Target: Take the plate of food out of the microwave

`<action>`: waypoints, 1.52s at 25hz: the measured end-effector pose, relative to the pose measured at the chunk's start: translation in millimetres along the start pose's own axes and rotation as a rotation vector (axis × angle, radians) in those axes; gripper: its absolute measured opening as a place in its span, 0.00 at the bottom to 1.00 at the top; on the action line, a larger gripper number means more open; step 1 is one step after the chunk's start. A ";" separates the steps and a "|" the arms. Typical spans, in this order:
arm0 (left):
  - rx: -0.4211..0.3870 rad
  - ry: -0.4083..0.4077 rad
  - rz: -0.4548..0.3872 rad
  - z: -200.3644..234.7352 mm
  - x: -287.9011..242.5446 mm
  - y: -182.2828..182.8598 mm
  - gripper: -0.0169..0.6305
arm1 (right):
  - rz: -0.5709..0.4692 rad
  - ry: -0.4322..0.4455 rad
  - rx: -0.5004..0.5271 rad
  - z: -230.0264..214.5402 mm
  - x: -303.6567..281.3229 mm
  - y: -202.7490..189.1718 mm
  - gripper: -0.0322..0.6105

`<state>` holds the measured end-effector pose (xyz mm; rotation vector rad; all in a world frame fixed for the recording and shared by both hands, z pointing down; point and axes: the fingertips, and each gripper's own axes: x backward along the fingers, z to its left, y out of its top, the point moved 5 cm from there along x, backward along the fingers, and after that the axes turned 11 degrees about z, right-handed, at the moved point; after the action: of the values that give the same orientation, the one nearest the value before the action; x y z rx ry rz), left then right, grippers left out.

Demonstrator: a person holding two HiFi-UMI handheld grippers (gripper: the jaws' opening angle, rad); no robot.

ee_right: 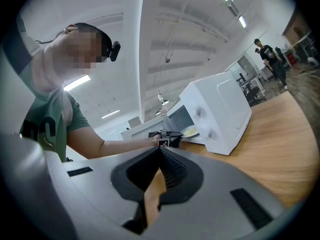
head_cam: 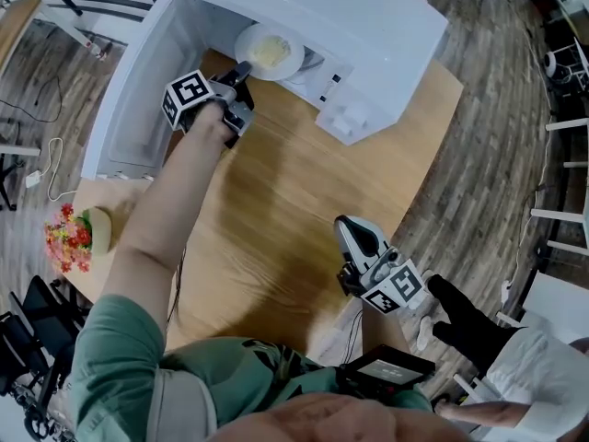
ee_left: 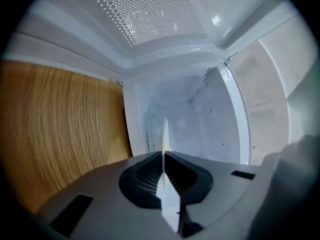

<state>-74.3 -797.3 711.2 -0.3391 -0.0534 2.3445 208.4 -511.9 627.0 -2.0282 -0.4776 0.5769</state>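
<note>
At the mouth of the open microwave [head_cam: 368, 26], the plate [head_cam: 247, 46] of pale yellow food [head_cam: 271, 52] sits on the cavity floor, its near rim facing the worktop [head_cam: 276, 201]. The left tool [head_cam: 243, 70] is clenched on that near rim; in the left gripper view the rim shows edge-on as a thin white line between the closed jaws. The left arm [head_cam: 175, 191] reaches straight across the worktop, forearm bare, tool aimed into the cavity. The microwave door [head_cam: 138, 90] stands open just left of that arm. The right tool [head_cam: 350, 228] is over the worktop's near edge, well apart from the plate, jaws together on nothing, pointing toward the microwave.
</note>
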 end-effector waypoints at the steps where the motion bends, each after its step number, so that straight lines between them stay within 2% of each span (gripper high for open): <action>1: 0.000 -0.012 -0.002 1.0 2.0 -1.1 0.05 | 0.001 -0.002 -0.001 -0.4 0.4 0.1 0.06; 10: 0.002 -0.076 -0.015 -9.0 22.7 -8.0 0.05 | 0.003 -0.019 -0.004 2.5 8.5 3.6 0.06; 20: -0.029 -0.059 0.094 -23.4 63.5 -66.1 0.05 | 0.010 -0.062 0.022 30.1 35.5 21.0 0.06; 26: 0.010 -0.073 0.114 -31.2 100.3 -109.2 0.05 | 0.007 -0.101 0.041 59.9 64.2 34.2 0.06; 38: -0.039 -0.106 0.161 -84.9 183.6 -161.8 0.05 | -0.029 -0.170 0.048 141.2 132.8 47.9 0.06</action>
<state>-66.6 -559.0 610.0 -0.2452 -0.1274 2.5228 240.3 -365.6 494.8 -1.9325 -0.5872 0.7398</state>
